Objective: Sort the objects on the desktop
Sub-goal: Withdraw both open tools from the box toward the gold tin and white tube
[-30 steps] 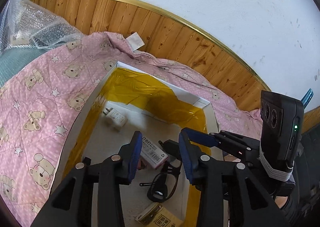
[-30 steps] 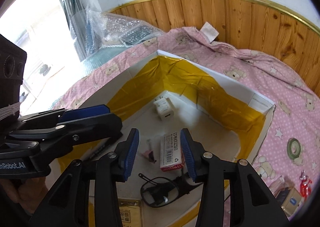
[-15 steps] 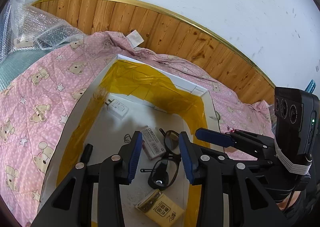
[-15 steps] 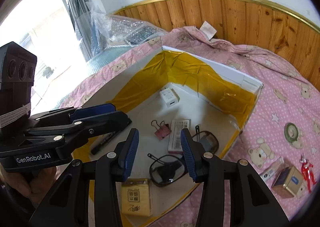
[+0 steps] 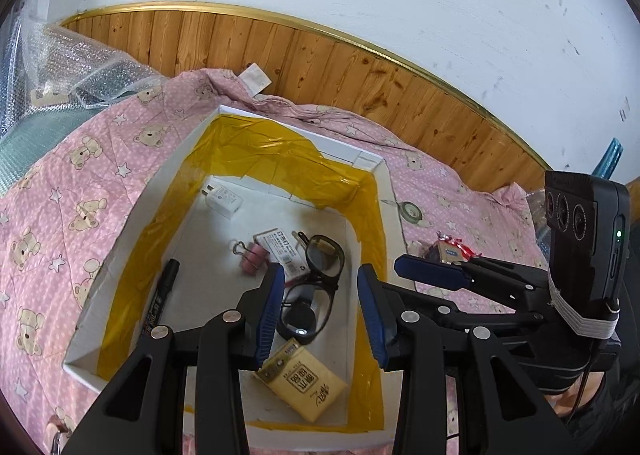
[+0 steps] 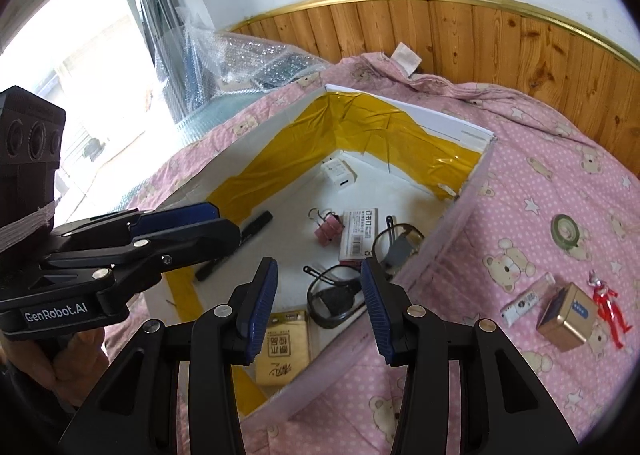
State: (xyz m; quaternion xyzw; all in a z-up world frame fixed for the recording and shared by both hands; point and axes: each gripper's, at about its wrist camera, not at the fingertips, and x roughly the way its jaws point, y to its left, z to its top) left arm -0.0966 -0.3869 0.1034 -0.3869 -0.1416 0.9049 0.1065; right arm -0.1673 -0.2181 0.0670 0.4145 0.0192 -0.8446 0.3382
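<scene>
While both grippers gape empty, glasses point(image 5: 316, 283) below left gripper point(image 5: 321, 313).

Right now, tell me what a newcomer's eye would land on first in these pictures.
First, the white box lined with yellow tape, sitting on the pink bear-print quilt and holding black glasses, a pink binder clip and a white charger. Next, the red figurine and gold tin lying on the quilt right of the box.

The left gripper point(image 5: 321, 305) hangs with jaws apart over a white box point(image 5: 158, 191) lined with yellow tape. Inside lie black glasses point(image 5: 320, 279), a pink binder clip point(image 5: 253, 257), a black marker point(image 5: 162, 295), a white charger point(image 5: 224, 195) and a yellow packet point(image 5: 304, 379). The right gripper point(image 5: 430, 275) reaches in from the right.
</scene>
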